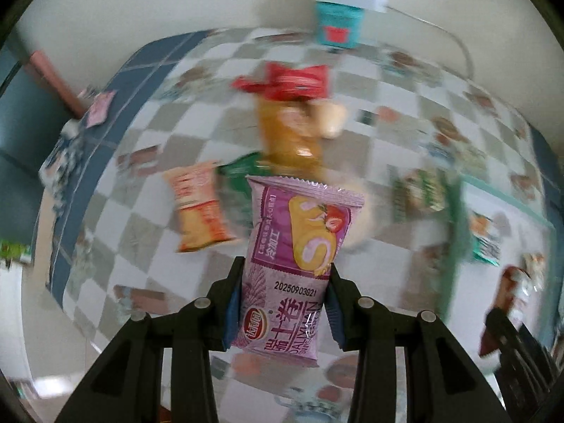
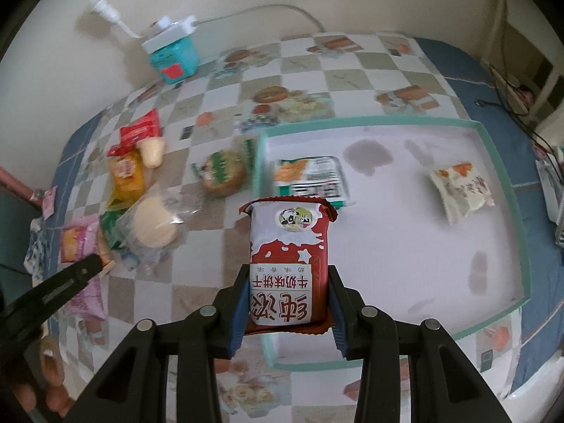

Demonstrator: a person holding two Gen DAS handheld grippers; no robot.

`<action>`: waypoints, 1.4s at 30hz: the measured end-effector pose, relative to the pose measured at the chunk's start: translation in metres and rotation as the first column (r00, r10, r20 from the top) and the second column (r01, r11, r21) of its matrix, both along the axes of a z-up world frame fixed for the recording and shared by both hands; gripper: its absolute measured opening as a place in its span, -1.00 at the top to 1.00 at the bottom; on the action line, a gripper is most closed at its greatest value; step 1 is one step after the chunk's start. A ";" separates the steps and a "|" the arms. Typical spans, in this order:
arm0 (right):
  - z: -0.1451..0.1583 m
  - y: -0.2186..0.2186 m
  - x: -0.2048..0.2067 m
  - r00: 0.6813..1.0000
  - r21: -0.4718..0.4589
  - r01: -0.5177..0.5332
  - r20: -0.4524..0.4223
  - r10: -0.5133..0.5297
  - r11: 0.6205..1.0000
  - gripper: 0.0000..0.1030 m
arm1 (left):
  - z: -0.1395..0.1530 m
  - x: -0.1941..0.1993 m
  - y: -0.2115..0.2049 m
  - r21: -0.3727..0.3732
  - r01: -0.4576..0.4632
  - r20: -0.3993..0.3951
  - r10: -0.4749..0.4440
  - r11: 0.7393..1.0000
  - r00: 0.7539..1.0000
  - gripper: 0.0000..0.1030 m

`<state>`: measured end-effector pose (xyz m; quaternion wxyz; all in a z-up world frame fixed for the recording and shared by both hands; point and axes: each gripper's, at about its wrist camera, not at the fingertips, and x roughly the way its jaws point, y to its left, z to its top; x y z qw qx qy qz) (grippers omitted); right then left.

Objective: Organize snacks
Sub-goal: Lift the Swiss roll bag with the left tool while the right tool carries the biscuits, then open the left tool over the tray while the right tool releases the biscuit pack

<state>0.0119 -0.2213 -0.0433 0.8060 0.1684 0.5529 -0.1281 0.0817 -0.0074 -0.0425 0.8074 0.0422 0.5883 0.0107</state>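
Note:
My left gripper (image 1: 283, 278) is shut on a purple swiss-roll snack pack (image 1: 299, 246), held above the checkered table. My right gripper (image 2: 285, 282) is shut on a red-and-white milk biscuit pack (image 2: 287, 257), held over the left rim of a white tray with a teal edge (image 2: 507, 183). In the tray lie a green-and-orange pack (image 2: 310, 176) and a white pack (image 2: 461, 190). A pile of loose snacks lies on the table: a red pack (image 1: 285, 81), an orange pack (image 1: 292, 137), an orange-striped pack (image 1: 197, 208) and a green pack (image 1: 239, 176).
A teal box with a white lid (image 2: 172, 49) and a cable stand at the table's far edge by the wall. A round bun in clear wrap (image 2: 155, 229) and a green-labelled round cake (image 2: 224, 172) lie left of the tray. The left gripper's arm (image 2: 53, 292) shows at lower left.

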 end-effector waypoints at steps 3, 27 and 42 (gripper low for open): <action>-0.006 -0.017 -0.005 0.999 -0.002 0.044 -0.017 -0.044 0.999 0.19 | -0.003 -0.005 -0.028 -0.012 0.068 -0.023 -0.068 0.998 0.997 0.17; -0.024 -0.130 -0.055 0.949 0.000 0.311 -0.062 -0.310 0.951 0.19 | -0.038 -0.056 -0.185 -0.035 0.378 -0.109 -0.379 0.925 0.919 0.16; -0.024 -0.128 -0.054 0.944 -0.015 0.319 -0.078 -0.319 0.948 0.19 | -0.043 -0.053 -0.187 -0.070 0.391 -0.128 -0.397 0.918 0.909 -0.34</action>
